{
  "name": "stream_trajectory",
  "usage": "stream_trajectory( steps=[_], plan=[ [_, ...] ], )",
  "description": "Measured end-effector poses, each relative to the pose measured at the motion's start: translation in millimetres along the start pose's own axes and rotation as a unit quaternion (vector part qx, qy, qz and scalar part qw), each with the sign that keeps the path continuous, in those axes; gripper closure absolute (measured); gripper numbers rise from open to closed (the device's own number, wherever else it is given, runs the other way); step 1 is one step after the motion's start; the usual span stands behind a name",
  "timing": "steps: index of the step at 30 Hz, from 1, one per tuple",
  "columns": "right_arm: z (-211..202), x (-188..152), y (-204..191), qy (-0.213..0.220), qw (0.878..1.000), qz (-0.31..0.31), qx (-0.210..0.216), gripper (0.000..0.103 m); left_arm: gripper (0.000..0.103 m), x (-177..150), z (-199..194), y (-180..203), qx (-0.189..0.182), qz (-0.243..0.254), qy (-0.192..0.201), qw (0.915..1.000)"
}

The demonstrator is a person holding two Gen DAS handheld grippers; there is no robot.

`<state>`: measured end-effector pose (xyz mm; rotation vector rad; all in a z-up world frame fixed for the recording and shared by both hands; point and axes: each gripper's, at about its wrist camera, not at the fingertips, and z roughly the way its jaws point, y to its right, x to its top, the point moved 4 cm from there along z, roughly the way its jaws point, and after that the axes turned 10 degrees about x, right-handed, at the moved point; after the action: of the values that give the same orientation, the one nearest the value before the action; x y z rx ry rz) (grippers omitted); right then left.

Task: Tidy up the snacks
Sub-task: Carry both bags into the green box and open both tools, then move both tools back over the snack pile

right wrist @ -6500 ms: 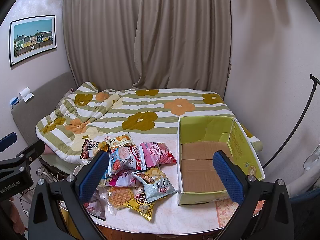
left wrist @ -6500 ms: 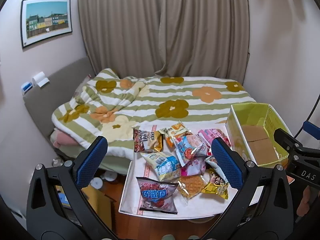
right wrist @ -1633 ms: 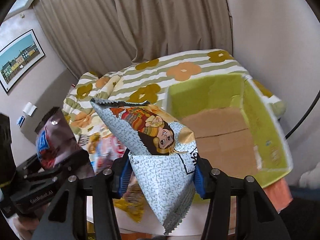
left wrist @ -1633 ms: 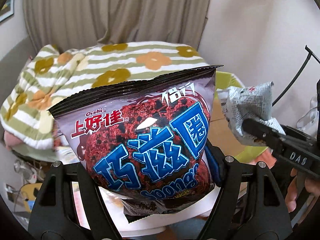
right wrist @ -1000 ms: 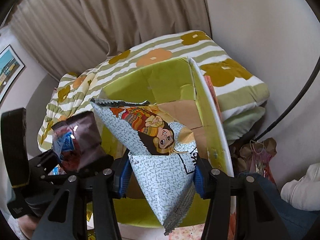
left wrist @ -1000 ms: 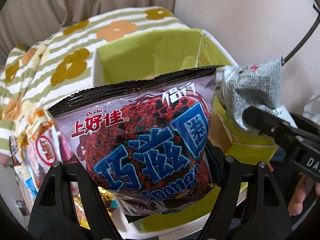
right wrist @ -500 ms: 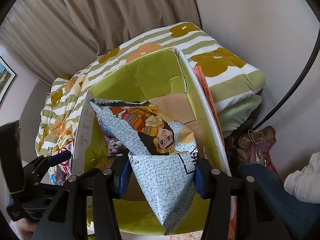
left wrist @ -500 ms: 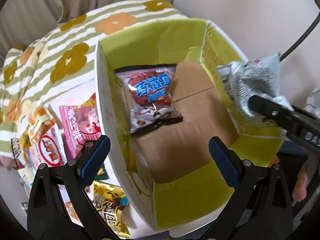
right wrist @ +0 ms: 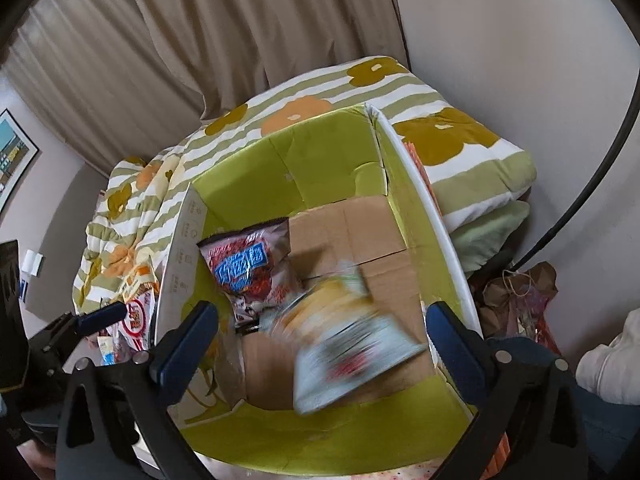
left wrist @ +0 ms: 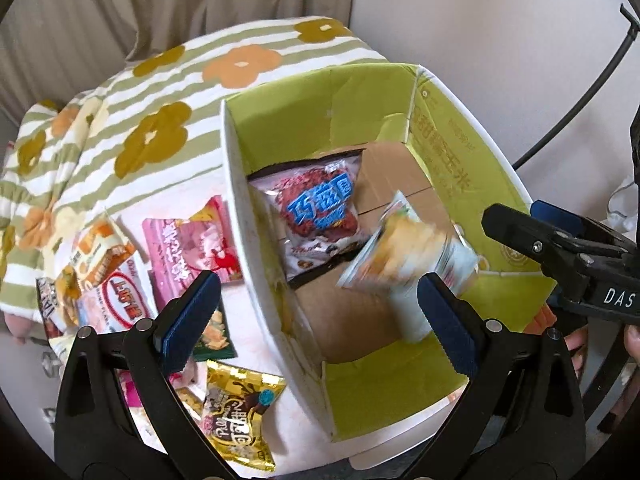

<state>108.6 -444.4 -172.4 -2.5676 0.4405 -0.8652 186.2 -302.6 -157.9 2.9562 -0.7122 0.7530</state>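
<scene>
Right wrist view: both grippers gape wide; blurred snack bag lies tilted in box.

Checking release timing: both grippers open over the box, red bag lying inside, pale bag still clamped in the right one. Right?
Not quite. The right gripper is open and empty; the right wrist view shows the pale bag blurred, loose inside the box. Rest stands.

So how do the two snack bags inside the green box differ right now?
The purple chocolate-ring bag is sharp and lies flat on the cardboard floor at the box's far left corner; the pale blue-grey bag is motion-blurred and tilted, apparently mid-drop nearer the front. The purple bag is dark with blue lettering; the pale one shows yellow-orange artwork. Both are inside the green box, and neither tool grips them.
</scene>
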Motion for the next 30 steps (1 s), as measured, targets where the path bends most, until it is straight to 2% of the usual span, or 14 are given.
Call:
stream_trajectory(
  steps=[9, 17, 23, 30],
  plan=[
    [-16.3, -11.5, -14.4, 0.005, 0.999, -0.036, -0.005, 0.0, 0.005, -16.1, -15.5, -12.2, -0.003, -0.028, 0.007, 0.9996],
    [-36.5, -14.3, -32.9, -0.004, 0.996, -0.084, -0.019, 0.0, 0.005, -25.7, -49.9, -20.9, 0.005, -0.055, 0.041, 0.9976],
    [-49.9, -12.2, -61.0, 0.0, 0.994, -0.106, 0.027, 0.0, 0.005, -40.4, -85.1, -45.0, 0.033, -0.089, 0.071, 0.9929],
    [-41.1, -9.7, -107.1, -0.01, 0.987, -0.128, 0.097, 0.0, 0.005, -75.2, -115.2, -103.9, 0.087, -0.15, 0.078, 0.9818]
  ],
)
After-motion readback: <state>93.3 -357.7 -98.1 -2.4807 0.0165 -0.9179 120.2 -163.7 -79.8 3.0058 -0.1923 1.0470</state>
